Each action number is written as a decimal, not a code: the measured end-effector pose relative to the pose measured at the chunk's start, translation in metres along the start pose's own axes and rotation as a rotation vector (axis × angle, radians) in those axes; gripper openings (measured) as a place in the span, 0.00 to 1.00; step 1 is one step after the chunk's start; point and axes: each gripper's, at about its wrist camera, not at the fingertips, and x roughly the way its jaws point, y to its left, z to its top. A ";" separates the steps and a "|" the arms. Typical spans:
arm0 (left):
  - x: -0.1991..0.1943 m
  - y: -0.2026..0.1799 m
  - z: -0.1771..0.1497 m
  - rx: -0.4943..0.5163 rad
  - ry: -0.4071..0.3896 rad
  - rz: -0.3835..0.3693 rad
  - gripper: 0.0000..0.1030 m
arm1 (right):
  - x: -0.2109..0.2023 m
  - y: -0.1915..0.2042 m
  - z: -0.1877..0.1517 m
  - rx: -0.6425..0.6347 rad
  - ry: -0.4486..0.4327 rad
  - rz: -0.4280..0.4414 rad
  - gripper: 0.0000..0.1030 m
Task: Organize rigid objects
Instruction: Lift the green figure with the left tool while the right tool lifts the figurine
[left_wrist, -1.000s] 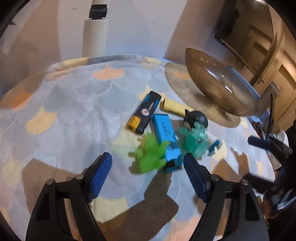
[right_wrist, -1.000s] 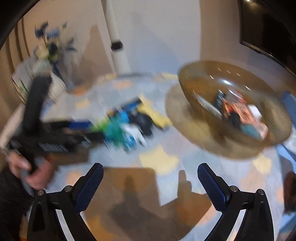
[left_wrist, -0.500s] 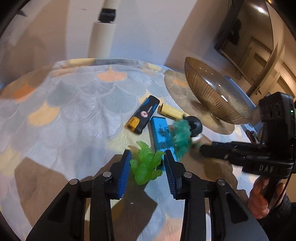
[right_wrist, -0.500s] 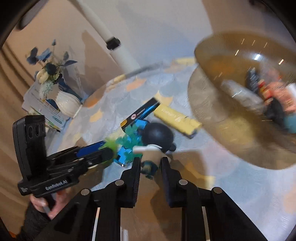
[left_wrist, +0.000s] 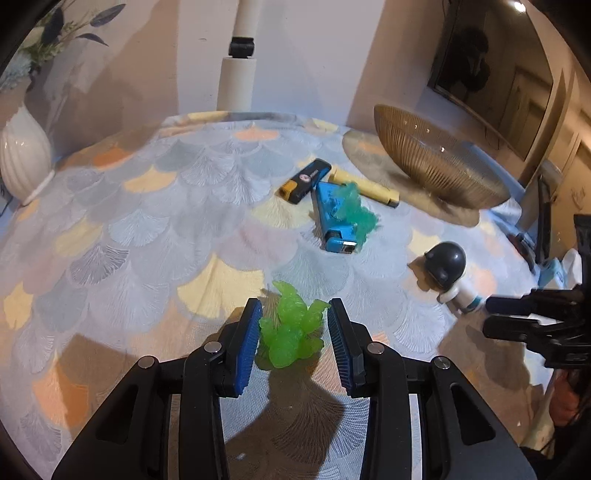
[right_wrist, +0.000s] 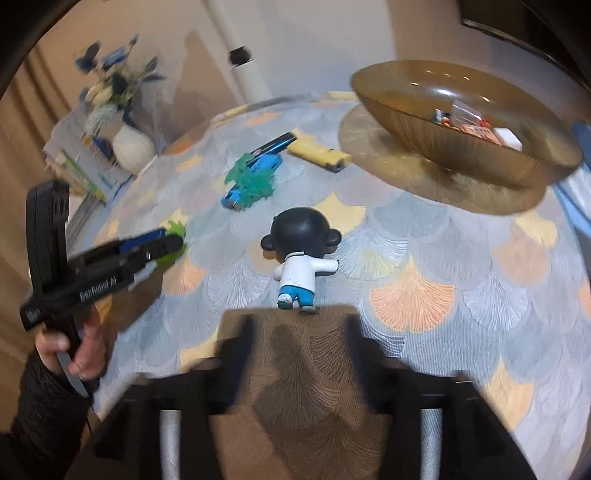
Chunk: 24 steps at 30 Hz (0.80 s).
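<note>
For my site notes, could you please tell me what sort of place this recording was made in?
Most likely a home living or dining room. A table under a scallop-patterned tablecloth holds an amber glass bowl, a white vase of flowers stands at its edge, and a dark wall screen hangs behind.

Patterned tablecloth (left_wrist: 147, 206); toys (left_wrist: 448, 275), lighters (left_wrist: 334, 218)

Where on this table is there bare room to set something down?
The widest bare cloth lies between the white vase and the lighters. Another free patch sits below the amber bowl, right of the black-headed figure. It is crowded around the blue lighter and teal toy.
</note>
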 end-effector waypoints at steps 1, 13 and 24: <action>0.001 -0.001 -0.001 0.006 0.010 0.013 0.34 | -0.003 0.000 0.001 0.010 -0.019 0.002 0.63; 0.006 -0.008 -0.005 0.055 0.031 0.123 0.67 | 0.036 0.019 0.029 -0.018 -0.076 -0.115 0.60; 0.006 -0.025 -0.005 0.148 0.017 0.158 0.30 | 0.021 0.034 0.019 -0.108 -0.169 -0.155 0.37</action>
